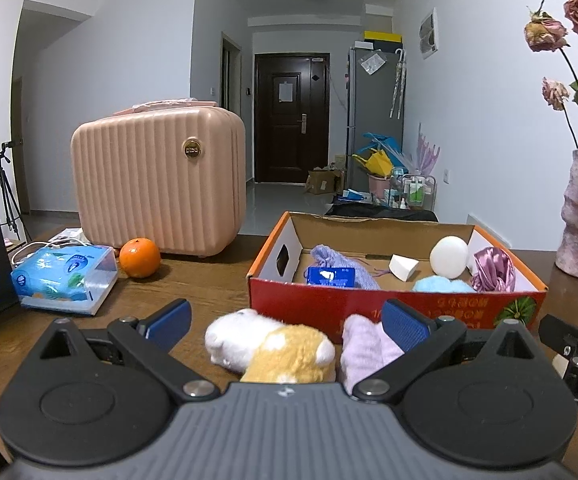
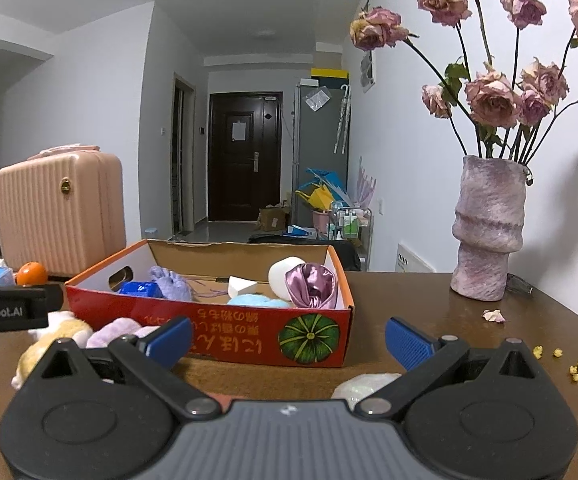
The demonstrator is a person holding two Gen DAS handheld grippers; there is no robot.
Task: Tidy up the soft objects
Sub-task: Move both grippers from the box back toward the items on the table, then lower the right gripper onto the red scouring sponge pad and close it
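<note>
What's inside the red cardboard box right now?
In the red box: lavender knit pouch, blue packet, white wedge, white ball, satin scrunchie, blue puff. Front wall hides the floor.

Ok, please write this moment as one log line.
left gripper: open, plush between fingers | right gripper: open, empty | box: partly filled

Dark brown wooden table [image 2: 429, 320] looked smooth and semi-glossy, red printed cardboard box [image 2: 229, 340] matt with raw brown inside, white-and-tan plush toy [image 1: 273, 344] fluffy, purple satin cloth [image 2: 313, 284] shiny, ribbed pink hard-shell plastic case [image 1: 157, 180] smooth, mauve vase [image 2: 489, 232] rough and matt.
</note>
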